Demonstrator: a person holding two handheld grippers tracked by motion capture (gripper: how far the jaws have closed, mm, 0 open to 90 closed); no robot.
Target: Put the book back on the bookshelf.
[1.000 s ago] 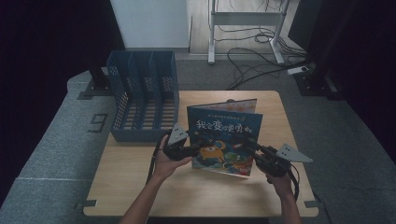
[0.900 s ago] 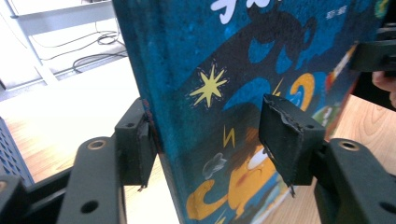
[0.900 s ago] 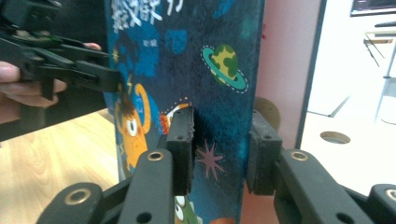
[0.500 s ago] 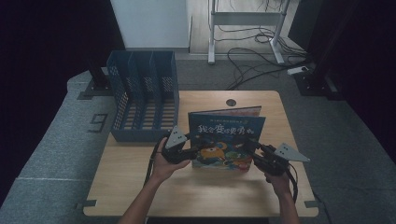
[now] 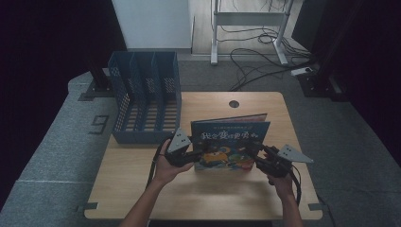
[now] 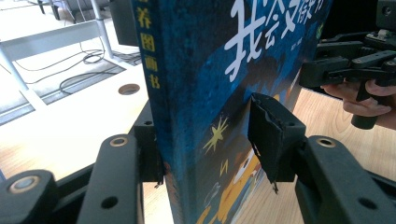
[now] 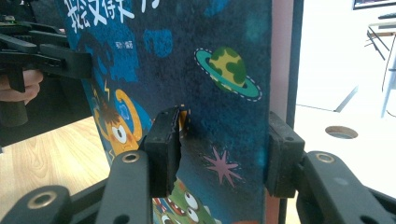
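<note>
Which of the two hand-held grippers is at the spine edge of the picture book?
The left hand-held gripper: its jaws straddle the book at the spine; the right hand-held gripper straddles the opposite, open edge.

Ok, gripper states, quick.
Left gripper: open around the book, jaws just been closing.
Right gripper: open around the book, jaws just been opening.

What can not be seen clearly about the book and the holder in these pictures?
- Back cover of the book: high view, hidden behind its front.
- Book title: left gripper view, cut off by the top edge.
- Book bottom edge: both gripper views, below the frame, so contact with the table is unclear.
- Slots of the blue file holder: high view, dark; contents cannot be told.
</note>
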